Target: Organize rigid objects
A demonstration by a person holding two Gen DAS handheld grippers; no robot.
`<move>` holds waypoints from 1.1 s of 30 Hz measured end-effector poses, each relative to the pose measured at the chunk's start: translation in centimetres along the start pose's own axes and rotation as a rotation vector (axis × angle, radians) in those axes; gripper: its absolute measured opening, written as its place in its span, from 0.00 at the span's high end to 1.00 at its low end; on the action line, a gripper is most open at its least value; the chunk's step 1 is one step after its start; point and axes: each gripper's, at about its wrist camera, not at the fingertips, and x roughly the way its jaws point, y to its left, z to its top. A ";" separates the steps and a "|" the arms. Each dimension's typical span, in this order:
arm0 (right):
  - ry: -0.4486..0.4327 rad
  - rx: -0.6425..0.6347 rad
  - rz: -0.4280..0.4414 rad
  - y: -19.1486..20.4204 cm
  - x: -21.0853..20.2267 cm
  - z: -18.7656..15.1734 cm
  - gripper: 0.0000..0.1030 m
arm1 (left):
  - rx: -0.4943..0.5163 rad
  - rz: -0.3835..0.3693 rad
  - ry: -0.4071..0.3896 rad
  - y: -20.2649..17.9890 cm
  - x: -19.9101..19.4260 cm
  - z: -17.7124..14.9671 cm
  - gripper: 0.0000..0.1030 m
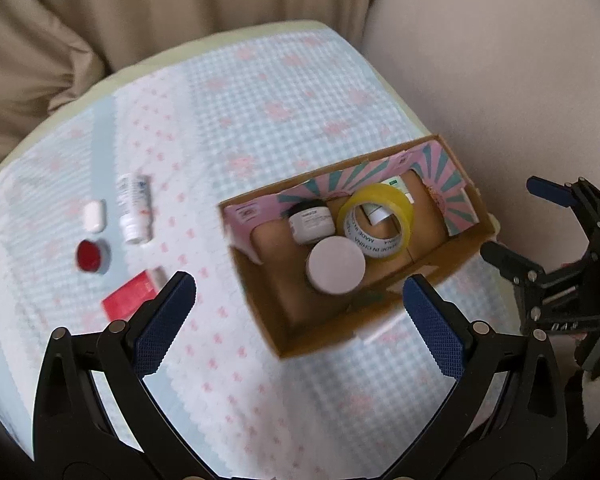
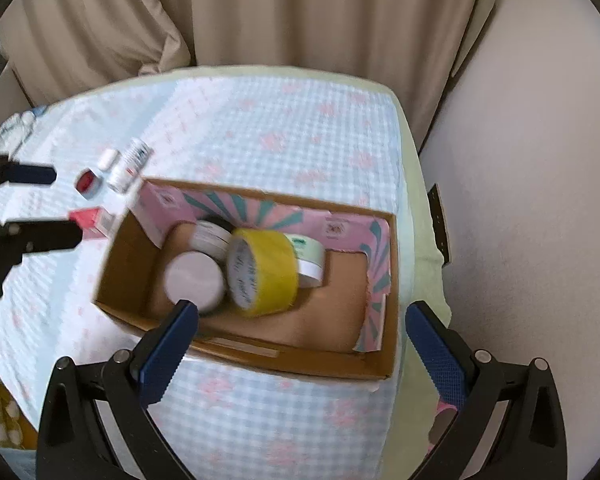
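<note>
Tape roll (image 1: 376,222) stands on edge in my cardboard box (image 2: 384,368) at the table's (image 1: 268,92) right edge, my right view alone revealing the green-labelled jar (image 2: 310,258) behind it, while both my grippers (image 1: 298,310) (image 2: 302,330) hover empty, fingers apart.

Home room, beige curtains (image 2: 300,12), gingham floral tablecloth (image 1: 260,92)
</note>
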 end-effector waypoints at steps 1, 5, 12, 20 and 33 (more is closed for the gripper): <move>-0.010 0.008 0.005 0.3 -0.6 0.2 0.00 | -0.006 0.004 -0.008 0.4 -0.8 -0.4 0.00; -0.034 0.037 0.032 2.1 -3.0 1.1 0.00 | -0.043 0.029 -0.050 2.6 -4.8 -2.5 0.00; -0.056 0.072 0.079 7.2 -6.3 2.0 0.00 | -0.122 0.109 -0.126 8.7 -11.0 -7.3 0.00; -0.099 0.158 0.095 14.6 -10.0 2.0 0.00 | -0.165 0.134 -0.189 15.6 -16.0 -11.5 0.00; -0.103 0.229 0.097 25.2 -10.5 4.8 0.00 | -0.162 0.100 -0.215 25.7 -17.8 -14.8 0.00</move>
